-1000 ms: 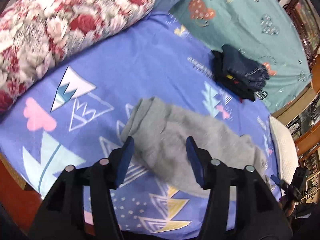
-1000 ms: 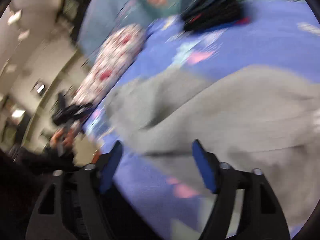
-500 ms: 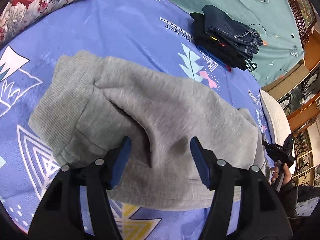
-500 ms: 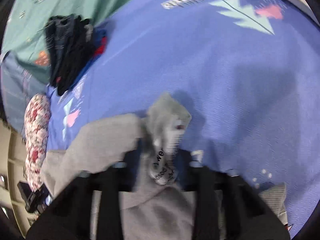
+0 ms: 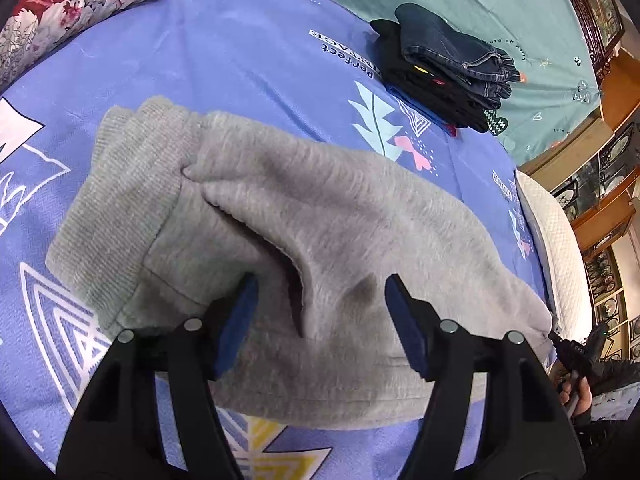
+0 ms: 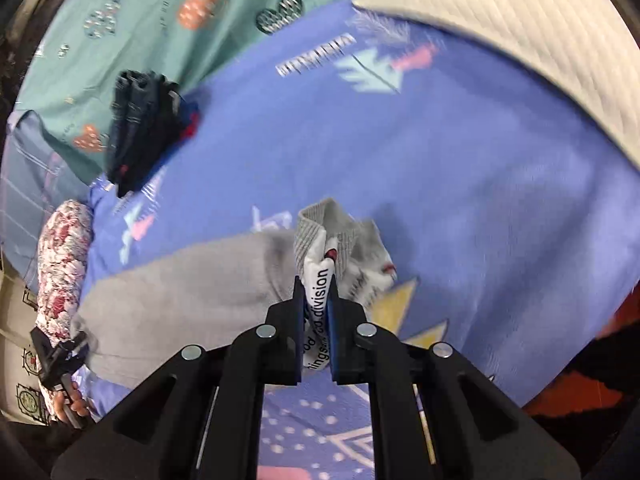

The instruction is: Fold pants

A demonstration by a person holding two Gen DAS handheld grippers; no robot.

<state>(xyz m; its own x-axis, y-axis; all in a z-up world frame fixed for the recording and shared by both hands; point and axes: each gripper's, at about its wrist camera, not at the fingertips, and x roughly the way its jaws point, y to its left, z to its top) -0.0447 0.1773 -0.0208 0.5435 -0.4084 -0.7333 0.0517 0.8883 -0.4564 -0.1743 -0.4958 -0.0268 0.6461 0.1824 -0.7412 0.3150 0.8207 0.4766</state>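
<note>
Left wrist: grey pants [image 5: 320, 232] lie lengthwise left-to-right, left gripper [image 5: 320, 312] spread, right gripper [image 6: 316, 304] pinching them.

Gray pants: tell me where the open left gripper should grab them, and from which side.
Grab the ribbed cuffs at the gray pants' far-left end, coming in from the bare sheet beyond them. They lie stacked with a free edge there; the left gripper now straddles only flat cloth. The right gripper already pinches the other end.

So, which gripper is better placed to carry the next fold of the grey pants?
The right gripper, probably. Its jaws are already shut on one end of the grey pants. The left gripper is open over the middle of the cloth; its jaws have just been opening and grip nothing.
</note>
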